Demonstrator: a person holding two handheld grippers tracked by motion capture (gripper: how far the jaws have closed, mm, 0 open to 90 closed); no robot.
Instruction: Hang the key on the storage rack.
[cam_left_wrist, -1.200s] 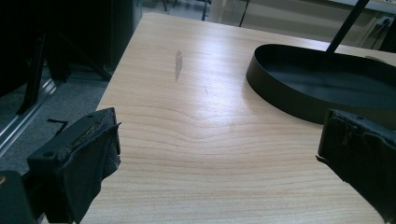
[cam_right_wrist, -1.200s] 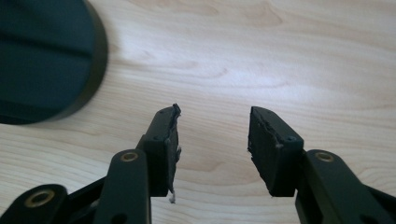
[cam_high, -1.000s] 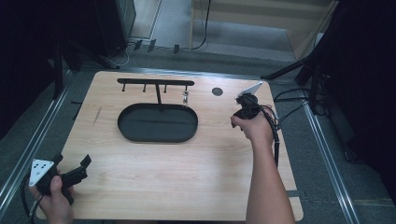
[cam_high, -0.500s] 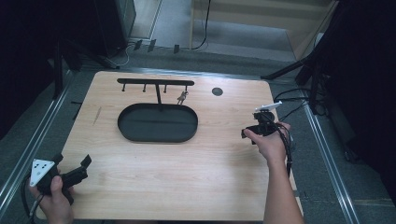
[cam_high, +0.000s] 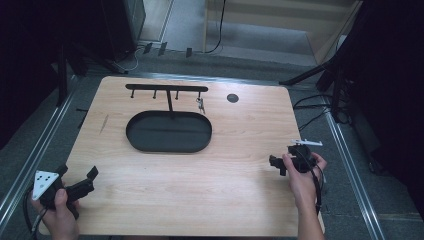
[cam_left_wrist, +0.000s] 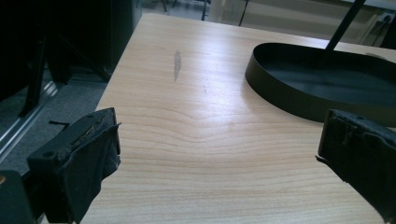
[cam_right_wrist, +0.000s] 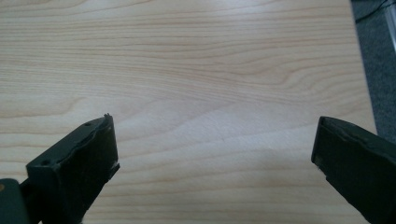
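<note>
Both claws are standing open and empty. We are keeping the left claw (cam_high: 80, 184) low at the near left corner of the surface (cam_high: 240, 130), its jaws spread wide over bare wood, with the tray (cam_left_wrist: 299, 100) showing ahead in the left gripper view. We are holding the right claw (cam_high: 278, 165) by the right edge, jaws just opened to their widest, with nothing between them but wood grain in the right gripper view.

What we are working with is the small bunch of keys (cam_high: 200, 104), hanging from the rightmost hook of the black rack (cam_high: 167, 88) near the far edge, just above the far rim of the tray, well apart from both claws. We are judging the keys to be light, hard metal, loose and swinging, and slippery on their flat faces. We are thinking the best hold is across the bunch just under the hook, pinching the flats, then lifting up and off.
</note>
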